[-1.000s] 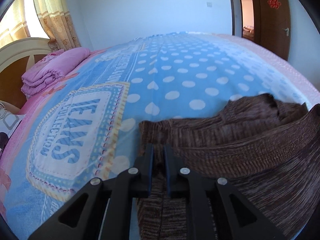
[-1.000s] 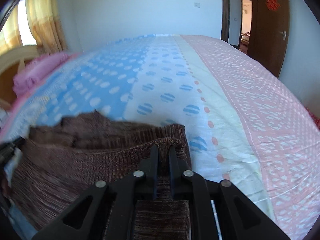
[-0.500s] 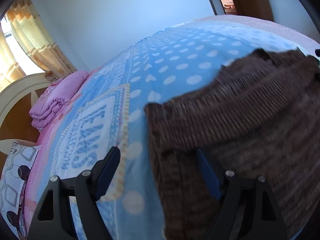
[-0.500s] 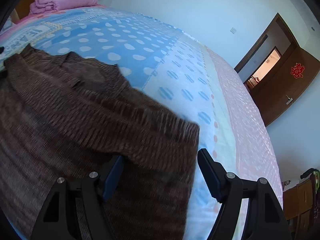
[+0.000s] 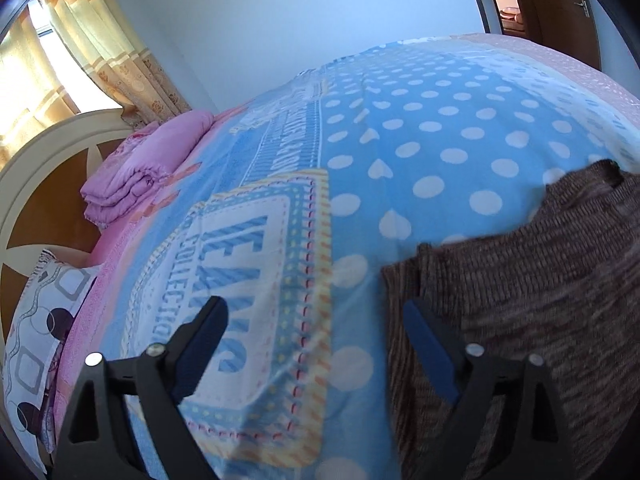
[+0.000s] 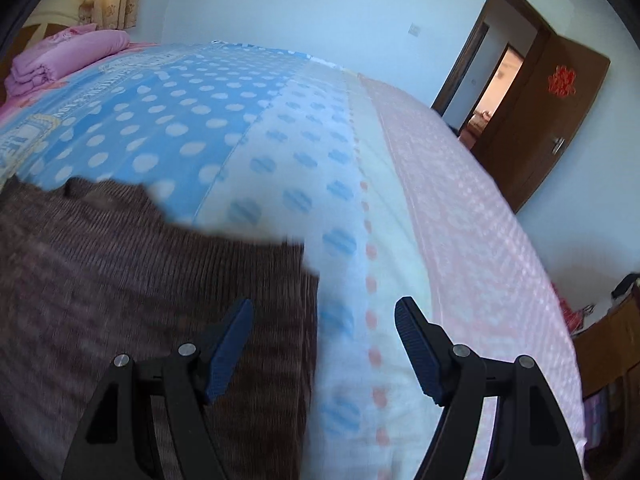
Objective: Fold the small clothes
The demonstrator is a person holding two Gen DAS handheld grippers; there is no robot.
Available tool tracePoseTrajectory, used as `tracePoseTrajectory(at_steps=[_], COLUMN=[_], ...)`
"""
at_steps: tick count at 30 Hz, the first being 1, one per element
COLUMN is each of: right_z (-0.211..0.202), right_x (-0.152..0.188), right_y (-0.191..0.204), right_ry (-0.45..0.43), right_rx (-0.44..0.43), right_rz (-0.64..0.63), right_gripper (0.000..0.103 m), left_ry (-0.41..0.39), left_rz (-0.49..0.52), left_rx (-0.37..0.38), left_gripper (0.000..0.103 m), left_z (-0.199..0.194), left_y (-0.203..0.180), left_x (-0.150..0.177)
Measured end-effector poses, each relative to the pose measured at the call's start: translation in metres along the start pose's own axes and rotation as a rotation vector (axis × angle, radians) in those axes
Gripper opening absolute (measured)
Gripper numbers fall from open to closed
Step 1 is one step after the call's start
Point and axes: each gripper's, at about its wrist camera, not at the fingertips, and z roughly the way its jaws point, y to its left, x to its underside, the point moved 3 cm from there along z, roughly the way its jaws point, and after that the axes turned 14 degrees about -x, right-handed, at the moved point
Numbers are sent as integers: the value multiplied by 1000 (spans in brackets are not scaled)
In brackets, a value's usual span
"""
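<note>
1. Both grippers' fingers spread wide, nothing held. Left gripper (image 5: 316, 344) hangs over the bedspread (image 5: 400, 128); its right finger (image 5: 430, 354) is in front of the brown knit sweater (image 5: 540, 280), contact unclear.
2. Right gripper (image 6: 324, 340) also gaping; left finger (image 6: 230, 346) in front of the sweater (image 6: 140, 280), right finger (image 6: 416, 346) above the bare sheet.
3. Sweater lies on the near part of the bed, right side in left wrist view, left side in right wrist view; near end cut off by frame in both.
4. Writing: bedspread patch (image 5: 228, 280) reads "JEANS COLLECTION", partly hidden by the left gripper's left finger (image 5: 200, 350). Farther lettering too warped to read.
5. Far left: folded pink blanket (image 5: 148, 168) by the headboard (image 5: 44, 168); patterned pillow (image 5: 36, 328) at left edge, cut off.
6. Brown door (image 6: 548, 120) far right w/ red paper ornament (image 6: 562, 80), characters unreadable.
7. Sweater texture & edges blurred.
</note>
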Motion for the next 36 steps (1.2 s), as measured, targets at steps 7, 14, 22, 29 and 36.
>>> tracePoseTrajectory(at_steps=[7, 14, 22, 29, 36], right_z=[-42, -42, -40, -47, -71], right_x=[73, 101, 110, 117, 89], right_y=[1, 16, 18, 29, 53], right_ry=[4, 50, 56, 108, 18], right_rx=[-229, -278, -315, -269, -200], right_rz=[173, 200, 231, 163, 110], right_gripper=[74, 33, 14, 12, 37], left_ry=[28, 91, 115, 69, 61], left_rz=[-119, -202, -161, -103, -122], left_rx=[128, 264, 383, 387, 255], left_gripper=[95, 89, 37, 13, 79], left_z=[-48, -75, -75, -90, -94], left_y=[30, 24, 6, 1, 13], left_x=[65, 110, 119, 128, 126])
